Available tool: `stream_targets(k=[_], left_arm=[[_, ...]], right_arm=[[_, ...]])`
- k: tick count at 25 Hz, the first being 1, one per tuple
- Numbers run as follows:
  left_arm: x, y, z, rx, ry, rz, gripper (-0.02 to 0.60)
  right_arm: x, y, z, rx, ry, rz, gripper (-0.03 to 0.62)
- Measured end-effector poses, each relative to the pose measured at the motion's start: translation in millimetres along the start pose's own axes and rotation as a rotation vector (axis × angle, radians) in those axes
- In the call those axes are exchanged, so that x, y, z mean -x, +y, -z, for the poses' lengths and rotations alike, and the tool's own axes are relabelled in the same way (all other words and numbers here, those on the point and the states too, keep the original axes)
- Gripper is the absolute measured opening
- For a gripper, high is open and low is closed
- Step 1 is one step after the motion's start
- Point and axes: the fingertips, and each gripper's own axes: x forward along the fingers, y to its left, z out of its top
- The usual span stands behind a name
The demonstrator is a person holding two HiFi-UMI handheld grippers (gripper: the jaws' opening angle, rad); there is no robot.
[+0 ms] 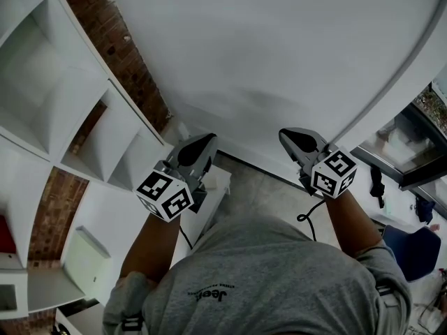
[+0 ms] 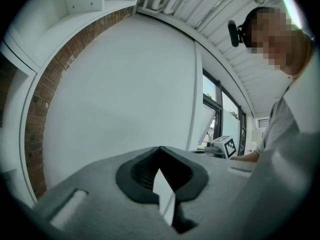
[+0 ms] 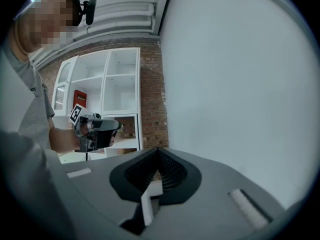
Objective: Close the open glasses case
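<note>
None of the three views shows the glasses case; its place cannot be told. The left tool [image 1: 198, 147] and right tool [image 1: 299, 139] are both pinched together on nothing, well apart, noses toward a smooth white wall [image 1: 279, 61]. A rough brick strip [image 1: 112, 40] edges the white cubby shelves [image 1: 42, 82]. One cubby holds a red item [image 3: 80, 98].

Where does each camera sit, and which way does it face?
Head view: on the person's head, facing steeply down; shows grey shirt, left forearm, right forearm, left hand-held gripper and right hand-held gripper facing the white wall.
Left gripper view: on the left hand-held gripper, along its shut jaws toward the wall; shows shirt, right forearm.
Right gripper view: on the right hand-held gripper, along its shut jaws toward wall and shelves; shows left forearm.
Shared: each gripper view shows the other hand-held gripper.
</note>
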Motion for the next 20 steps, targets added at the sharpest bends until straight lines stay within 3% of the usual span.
stream_targets(k=[20], left_arm=[[5.7,-2.4,2.7,-0.002,-0.002,0.005,-0.003]], right_arm=[[-2.4,6.7,3.8,0.006,0.013,-0.015,0.008]])
